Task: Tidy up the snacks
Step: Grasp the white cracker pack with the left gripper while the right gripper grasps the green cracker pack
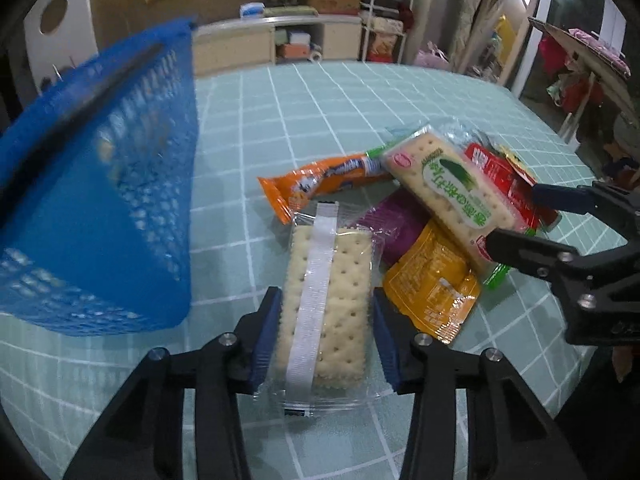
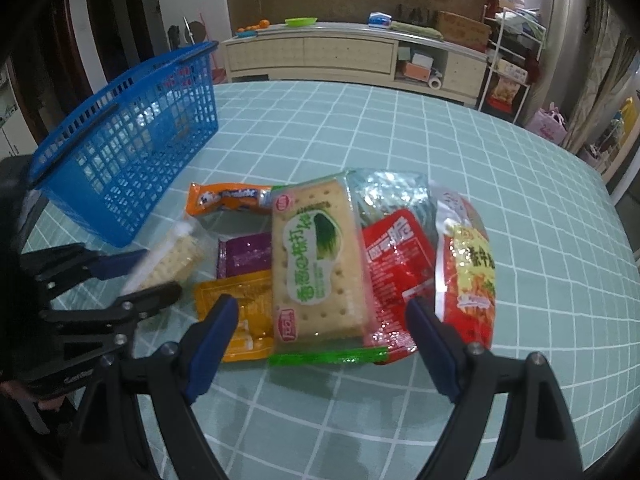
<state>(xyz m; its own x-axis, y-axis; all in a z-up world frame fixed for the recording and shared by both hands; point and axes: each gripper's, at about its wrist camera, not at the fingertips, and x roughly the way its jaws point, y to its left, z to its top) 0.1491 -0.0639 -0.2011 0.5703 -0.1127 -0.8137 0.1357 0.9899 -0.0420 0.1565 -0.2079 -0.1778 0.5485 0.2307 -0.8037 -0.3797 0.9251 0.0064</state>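
Clear crinkly film wraps the cracker pack (image 1: 324, 308) that sits between the blue pads of the left gripper (image 1: 326, 332), whose jaws sit against the pack's two long sides, pinching it. The pack lies flat on the desk (image 1: 360, 92), at the near edge of the snack pile, with the blue basket (image 1: 120, 200) just beside it on the left.

The likely trouble is the wrapper: slick film may slide in the pads when lifted, and brittle dimpled crackers could crack if squeezed harder. A white ribbed seam strip runs down its middle and offers little purchase. The pack's far end lies near the orange sausage stick (image 1: 320, 184) and the purple sachet (image 1: 396, 224), so a lift could drag them.

The right gripper (image 2: 324, 340) hangs spread wide and empty over a second, green-printed cracker pack (image 2: 320, 264). That one lies on a glossy red pouch (image 2: 396, 264) and a yellow sachet (image 2: 236, 312), soft shifting supports that could let it tip or slip. The basket's open lattice walls look rigid.
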